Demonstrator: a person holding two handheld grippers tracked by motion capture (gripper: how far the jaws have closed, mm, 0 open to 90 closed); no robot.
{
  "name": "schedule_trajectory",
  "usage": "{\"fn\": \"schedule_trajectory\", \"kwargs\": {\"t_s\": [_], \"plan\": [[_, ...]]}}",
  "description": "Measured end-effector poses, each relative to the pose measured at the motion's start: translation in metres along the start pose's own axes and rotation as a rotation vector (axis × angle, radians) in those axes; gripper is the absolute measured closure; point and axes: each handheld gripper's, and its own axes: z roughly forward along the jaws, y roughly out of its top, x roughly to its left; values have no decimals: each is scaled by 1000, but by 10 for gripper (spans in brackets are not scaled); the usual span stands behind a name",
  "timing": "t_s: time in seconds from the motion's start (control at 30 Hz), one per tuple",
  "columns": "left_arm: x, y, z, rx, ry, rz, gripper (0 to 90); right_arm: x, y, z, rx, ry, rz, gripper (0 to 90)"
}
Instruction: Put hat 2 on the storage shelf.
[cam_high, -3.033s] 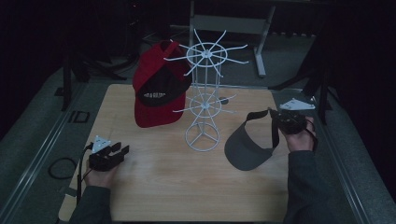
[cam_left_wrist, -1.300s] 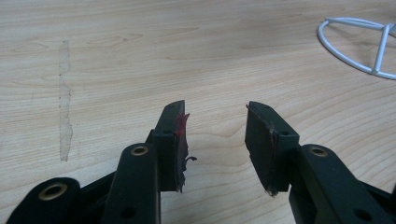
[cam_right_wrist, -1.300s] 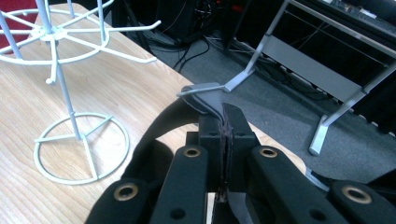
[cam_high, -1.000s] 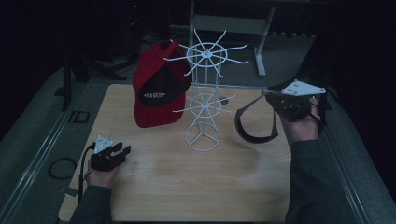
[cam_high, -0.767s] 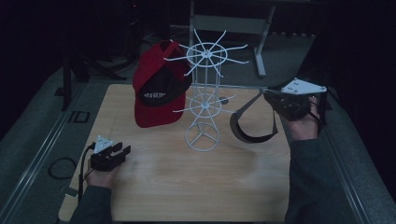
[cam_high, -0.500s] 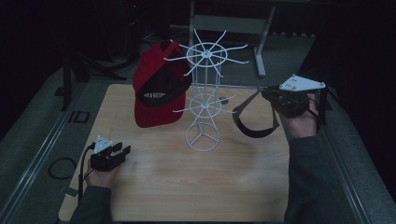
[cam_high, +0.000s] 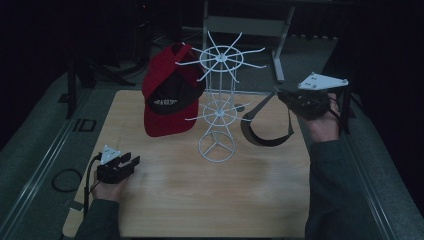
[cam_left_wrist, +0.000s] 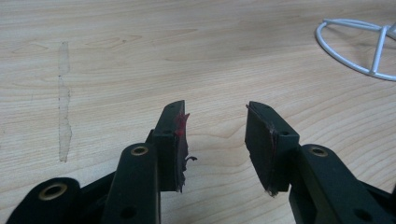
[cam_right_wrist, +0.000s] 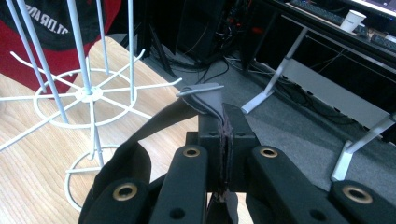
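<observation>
A white wire rack (cam_high: 218, 95) stands mid-table, and its base ring (cam_left_wrist: 359, 49) shows in the left gripper view. A red cap (cam_high: 167, 97) hangs on the rack's left side. My right gripper (cam_high: 285, 97) is raised at the rack's right, shut on the strap of a dark grey visor (cam_high: 263, 127) that dangles below it, off the table. In the right gripper view the strap (cam_right_wrist: 198, 100) sticks out between the closed jaws beside the rack's lower arms (cam_right_wrist: 88, 95). My left gripper (cam_high: 131, 164) rests open on the table (cam_high: 200, 190) at the front left, nothing between its jaws (cam_left_wrist: 215, 140).
A grey desk frame (cam_high: 250, 25) stands on the floor behind the table. A cable loop (cam_high: 65, 180) lies on the floor at the left. Metal rails run along both table sides.
My right gripper has lifted the visor off the table and carried it up and toward the rack's right side. The left gripper has stayed still.
</observation>
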Motion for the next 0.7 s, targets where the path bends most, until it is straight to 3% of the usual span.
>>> {"fn": "schedule_trajectory", "kwargs": {"t_s": [0.7], "plan": [[-2,1,-1,-7,-5,1,589,-5,22,-13,-33,18,-30,878]]}}
